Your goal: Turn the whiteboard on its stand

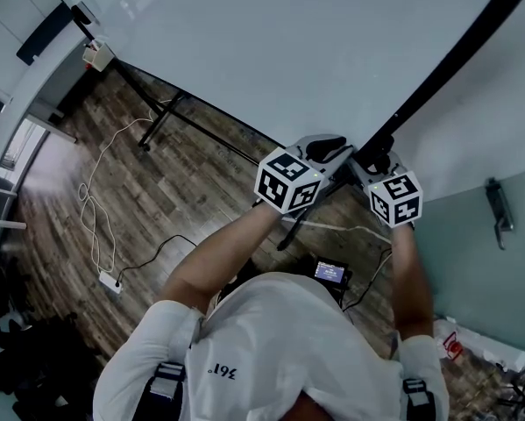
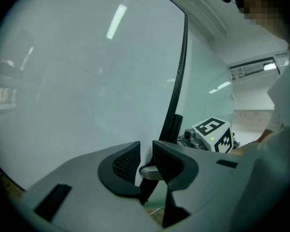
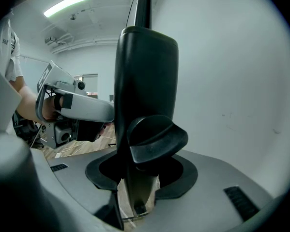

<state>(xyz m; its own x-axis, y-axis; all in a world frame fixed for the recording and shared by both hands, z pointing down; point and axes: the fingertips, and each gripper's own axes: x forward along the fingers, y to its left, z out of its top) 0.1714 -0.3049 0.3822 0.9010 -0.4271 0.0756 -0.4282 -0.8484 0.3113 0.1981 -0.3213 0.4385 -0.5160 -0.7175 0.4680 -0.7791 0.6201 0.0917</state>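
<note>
Two grippers, one edge: we are looking down at the big white whiteboard [image 1: 271,51] on its black metal stand [image 1: 161,123]. Both tools sit side by side on the board's black frame edge [image 1: 459,55], which runs slantwise from the upper right of the head view down to the grippers. The left gripper [image 2: 145,158] points level, its ribbed dark jaws drawn narrow with the black frame passing between them, so it is clamped on that edge. The white board face fills everything to its left. The right gripper [image 3: 137,151] tips downward and has its jaws set fairly wide around a thick black piece of the same frame, pressed on it in a firm hold. From the left gripper view we catch the right gripper just beyond the frame, close by. Below us lies the brown wood-plank floor [image 1: 157,191], and a white cable [image 1: 91,204] loops across it to a white power strip [image 1: 110,281], apart from the stand's feet. Our white shirt [image 1: 288,340] fills the bottom of the head view.
</note>
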